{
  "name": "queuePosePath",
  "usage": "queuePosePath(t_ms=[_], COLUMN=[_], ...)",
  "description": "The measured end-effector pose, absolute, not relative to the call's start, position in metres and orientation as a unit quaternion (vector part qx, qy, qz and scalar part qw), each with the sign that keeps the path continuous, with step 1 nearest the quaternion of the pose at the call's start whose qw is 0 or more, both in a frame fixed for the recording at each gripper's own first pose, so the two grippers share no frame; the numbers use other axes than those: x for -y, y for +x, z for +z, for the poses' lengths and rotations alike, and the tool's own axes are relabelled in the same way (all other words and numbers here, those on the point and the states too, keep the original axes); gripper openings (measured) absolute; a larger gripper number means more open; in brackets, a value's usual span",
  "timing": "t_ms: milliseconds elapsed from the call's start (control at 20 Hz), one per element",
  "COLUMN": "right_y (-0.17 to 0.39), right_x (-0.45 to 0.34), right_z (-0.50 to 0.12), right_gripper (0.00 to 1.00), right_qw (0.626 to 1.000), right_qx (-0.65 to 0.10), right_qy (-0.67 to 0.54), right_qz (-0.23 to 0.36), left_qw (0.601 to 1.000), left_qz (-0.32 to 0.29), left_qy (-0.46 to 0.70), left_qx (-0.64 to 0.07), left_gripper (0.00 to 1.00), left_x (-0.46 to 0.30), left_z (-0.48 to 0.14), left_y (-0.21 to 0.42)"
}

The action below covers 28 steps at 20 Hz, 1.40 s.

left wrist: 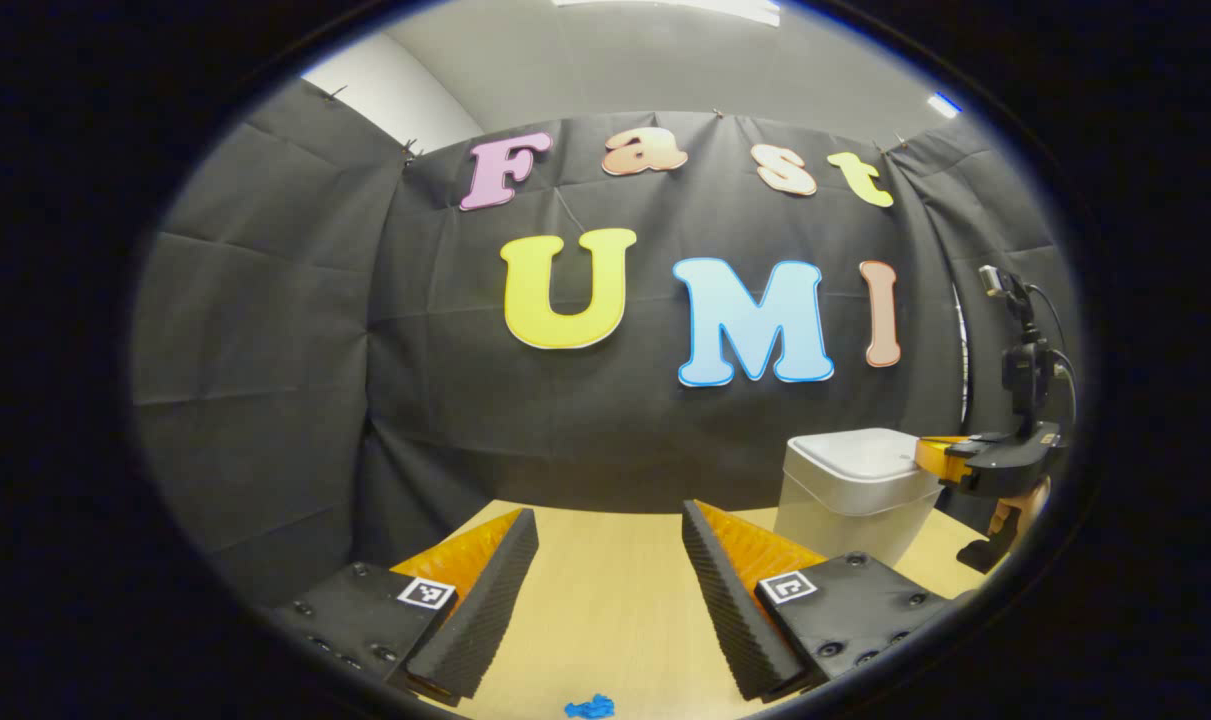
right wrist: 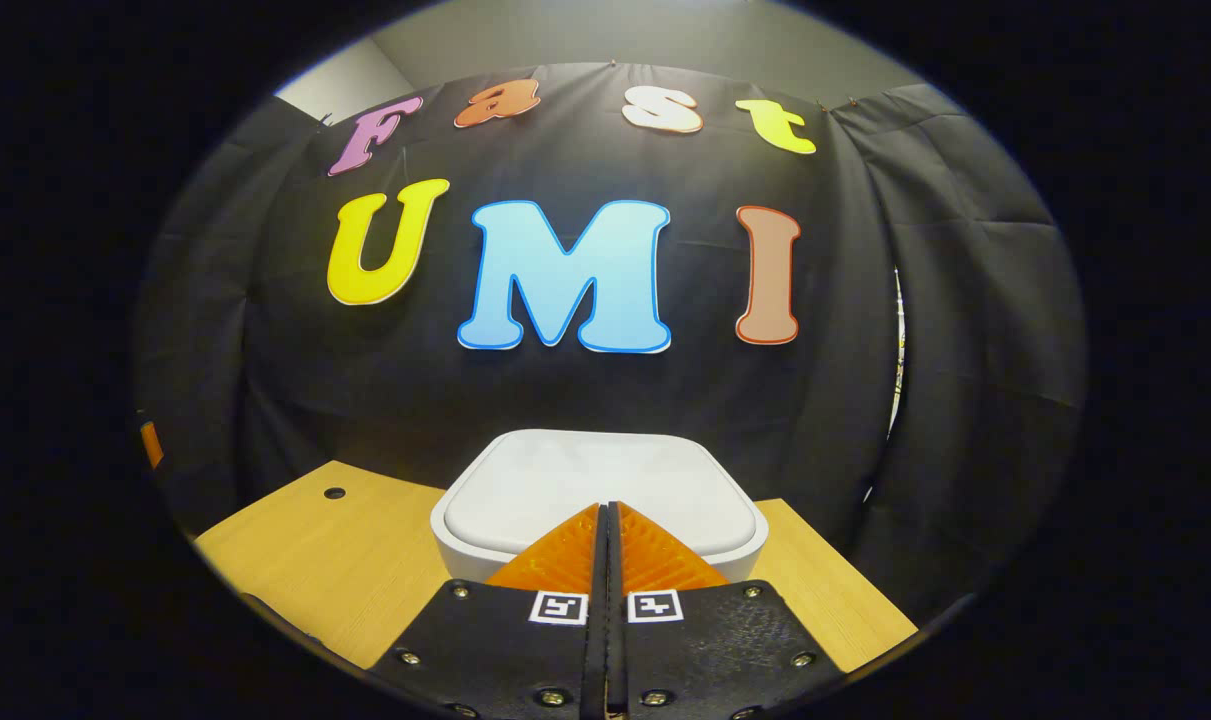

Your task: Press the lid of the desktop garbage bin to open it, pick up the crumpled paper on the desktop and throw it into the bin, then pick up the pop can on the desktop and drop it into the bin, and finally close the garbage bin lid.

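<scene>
Left gripper view shows my left gripper [left wrist: 610, 560] at the bottom of the frame, its two fingers spread wide with only bare wooden desktop [left wrist: 605, 620] between them; it holds nothing. A small blue scrap [left wrist: 589, 708] lies on the desk at the bottom centre. At the lower right stands the white garbage bin [left wrist: 850, 500], lid [left wrist: 863, 455] down, and my right gripper [left wrist: 940, 458] reaches in from the right edge, its tip at the lid's right side.

In the right gripper view, my right gripper [right wrist: 607, 515] has its fingers pressed together with nothing between them, tips over the near edge of the closed lid [right wrist: 605, 480] at lower centre. Whether they touch it, I cannot tell.
</scene>
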State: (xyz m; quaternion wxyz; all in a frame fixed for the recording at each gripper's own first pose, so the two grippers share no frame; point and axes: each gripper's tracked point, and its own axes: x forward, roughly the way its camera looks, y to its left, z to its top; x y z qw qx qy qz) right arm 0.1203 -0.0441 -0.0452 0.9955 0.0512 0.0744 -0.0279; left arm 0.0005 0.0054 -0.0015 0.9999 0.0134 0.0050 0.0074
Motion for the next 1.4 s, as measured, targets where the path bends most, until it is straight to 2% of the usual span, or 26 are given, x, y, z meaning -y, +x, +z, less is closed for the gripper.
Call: queuePosePath(t_ms=[400, 600, 900, 1200, 1400], right_y=[0.12, 0.121, 0.123, 0.12, 0.118], right_x=[0.041, 0.039, 0.042, 0.048, 0.049], right_z=[-0.051, -0.052, -0.035, 0.002, 0.01], right_gripper=[0.01, 0.01, 0.0, 0.0, 0.0], right_qw=[0.992, 0.995, 0.996, 0.997, 0.998], right_qx=[-0.082, -0.078, -0.063, -0.013, -0.011], right_qy=[0.093, 0.06, 0.062, 0.064, 0.054], right_qz=[-0.01, -0.019, -0.028, -0.036, -0.036], left_qw=[1.0, 1.0, 1.0, 1.0, 1.0], left_qz=[0.01, 0.008, 0.009, 0.027, 0.027], left_qy=[0.012, 0.01, 0.009, 0.0, -0.007], left_qx=[-0.007, -0.004, 0.008, 0.009, 0.01], left_gripper=[0.95, 0.96, 0.96, 0.95, 0.96], left_x=[-0.006, -0.004, -0.005, -0.01, -0.008], left_z=[-0.002, -0.001, 0.003, 0.003, 0.004], left_y=[0.002, 0.002, 0.003, 0.001, 0.0])
